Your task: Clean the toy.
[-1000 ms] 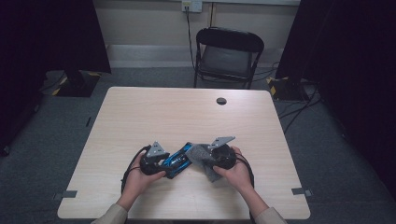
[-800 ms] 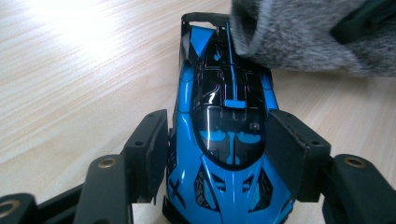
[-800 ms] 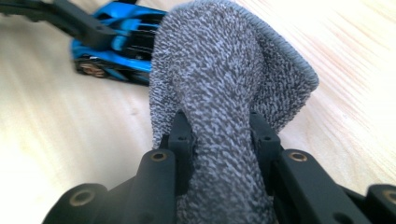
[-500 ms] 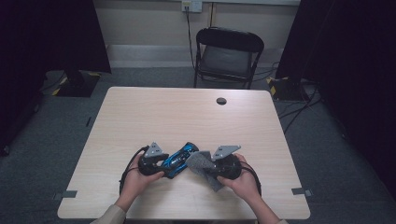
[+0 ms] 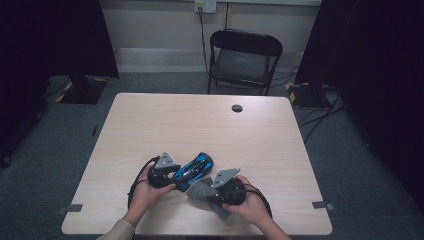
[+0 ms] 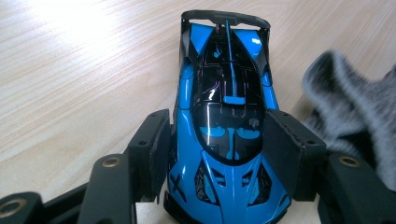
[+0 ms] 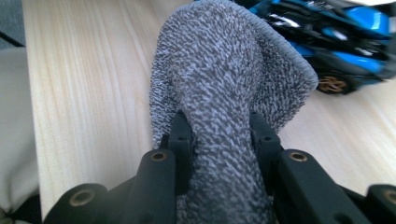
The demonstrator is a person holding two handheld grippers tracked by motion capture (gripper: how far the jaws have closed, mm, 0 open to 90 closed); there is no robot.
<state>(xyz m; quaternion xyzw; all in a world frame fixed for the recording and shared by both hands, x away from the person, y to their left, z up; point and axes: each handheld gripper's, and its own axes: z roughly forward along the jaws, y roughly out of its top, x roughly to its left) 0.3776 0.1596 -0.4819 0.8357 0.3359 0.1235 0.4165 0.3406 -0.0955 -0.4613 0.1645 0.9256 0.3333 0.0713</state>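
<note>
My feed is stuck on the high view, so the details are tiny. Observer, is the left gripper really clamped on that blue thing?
Observer: Yes. In the left gripper view the left gripper has both jaws pressed against the flanks of a blue and black toy car, near its nose.
Operator: What is the grey lump on the right?
Observer: A grey knitted cloth, pinched between the jaws of the right gripper.
Operator: Does the cloth touch the car?
Observer: I cannot tell; its edge lies close beside the car's gold wheel.

One blue toy car (image 5: pixel 195 167), one grey cloth (image 5: pixel 201 191), two claws, one bench (image 5: pixel 200 125), one chair (image 5: pixel 244 57).
</note>
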